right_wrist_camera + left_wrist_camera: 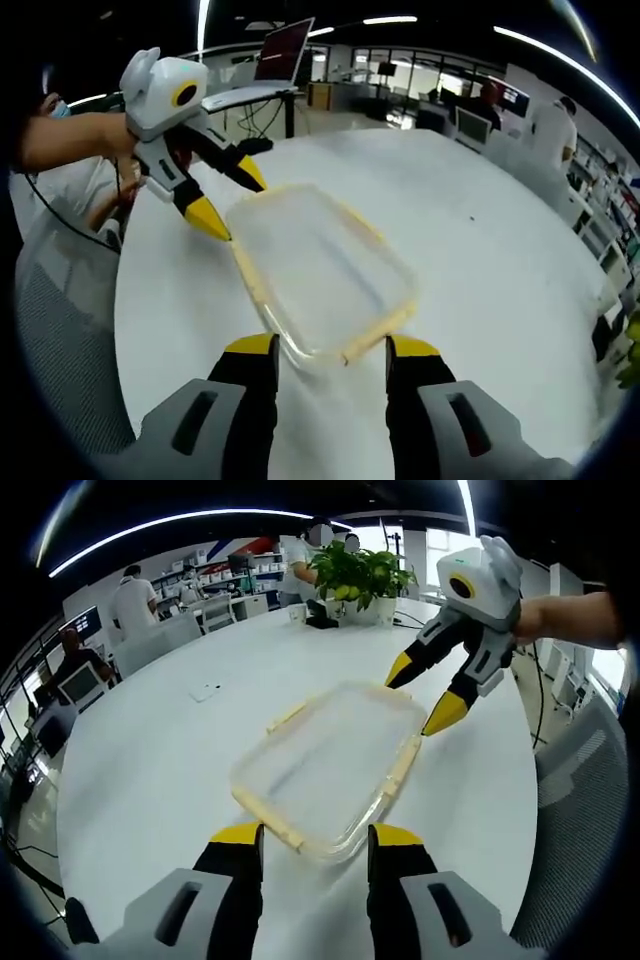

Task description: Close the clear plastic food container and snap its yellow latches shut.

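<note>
A clear plastic food container [335, 768] lies flat near the middle of the white round counter [150, 780], its lid on top and pale yellow latches [404, 763] running along its edges; motion blur keeps me from telling whether the latches are pressed down or standing off. In the left gripper view the left tool [316, 842] rises from 6 o'clock with its yellow-tipped jaws spread, one on each side of the container's near corner, and I cannot tell whether either tip touches it. The right tool [420, 698] comes in from 2 o'clock, held by a person's hand [560, 620], its jaws spread too, the tips just at the container's far corner. In the right gripper view the same container [320, 270] runs from the centre toward 11 o'clock; the right tool [331, 352] stands at 6 o'clock with jaws apart around the near end, and the left tool [232, 203] reaches in from 10 o'clock with its tips at the far left corner. Farther back on the counter, at 1 o'clock in the left gripper view, stands a potted plant [362, 578] with green leaves, and a small white object [206, 691] lies at 10 o'clock, well apart from the container. Behind are desks with monitors and several people [132, 600].
</note>
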`<state>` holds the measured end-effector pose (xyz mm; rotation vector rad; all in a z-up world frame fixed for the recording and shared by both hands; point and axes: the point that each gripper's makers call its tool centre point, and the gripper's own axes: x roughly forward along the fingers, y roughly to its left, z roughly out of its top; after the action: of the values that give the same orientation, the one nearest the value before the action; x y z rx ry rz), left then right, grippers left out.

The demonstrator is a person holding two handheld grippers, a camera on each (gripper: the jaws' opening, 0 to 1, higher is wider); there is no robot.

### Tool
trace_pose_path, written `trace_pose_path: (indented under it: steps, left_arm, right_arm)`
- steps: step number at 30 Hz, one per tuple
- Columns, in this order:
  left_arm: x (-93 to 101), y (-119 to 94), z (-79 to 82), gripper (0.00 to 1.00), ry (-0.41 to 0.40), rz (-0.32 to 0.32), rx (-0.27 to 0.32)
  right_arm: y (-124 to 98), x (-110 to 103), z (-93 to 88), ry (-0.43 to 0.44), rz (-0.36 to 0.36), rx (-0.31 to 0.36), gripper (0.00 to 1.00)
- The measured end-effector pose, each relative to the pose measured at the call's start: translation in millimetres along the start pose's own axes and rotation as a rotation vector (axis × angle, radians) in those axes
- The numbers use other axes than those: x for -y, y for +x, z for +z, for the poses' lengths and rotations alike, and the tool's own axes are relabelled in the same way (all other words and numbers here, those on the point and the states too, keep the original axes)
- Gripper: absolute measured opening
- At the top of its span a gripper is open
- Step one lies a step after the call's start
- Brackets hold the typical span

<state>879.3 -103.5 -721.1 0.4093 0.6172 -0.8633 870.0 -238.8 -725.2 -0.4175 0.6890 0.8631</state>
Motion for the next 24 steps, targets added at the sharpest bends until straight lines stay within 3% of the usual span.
trace_pose_path:
  steps: [7,24]
  left_arm:
    - [-4.9,5.5,4.9,0.35,0.003,0.004,-0.005]
    - [-7.2,0.6,0.3,0.33,-0.001,0.006,-0.011]
  right_arm:
    - [2.8,8.5,1.5,0.000,-0.002,-0.011,0.39]
    - [5.7,4.1,3.0,0.000,0.005,-0.017,0.39]
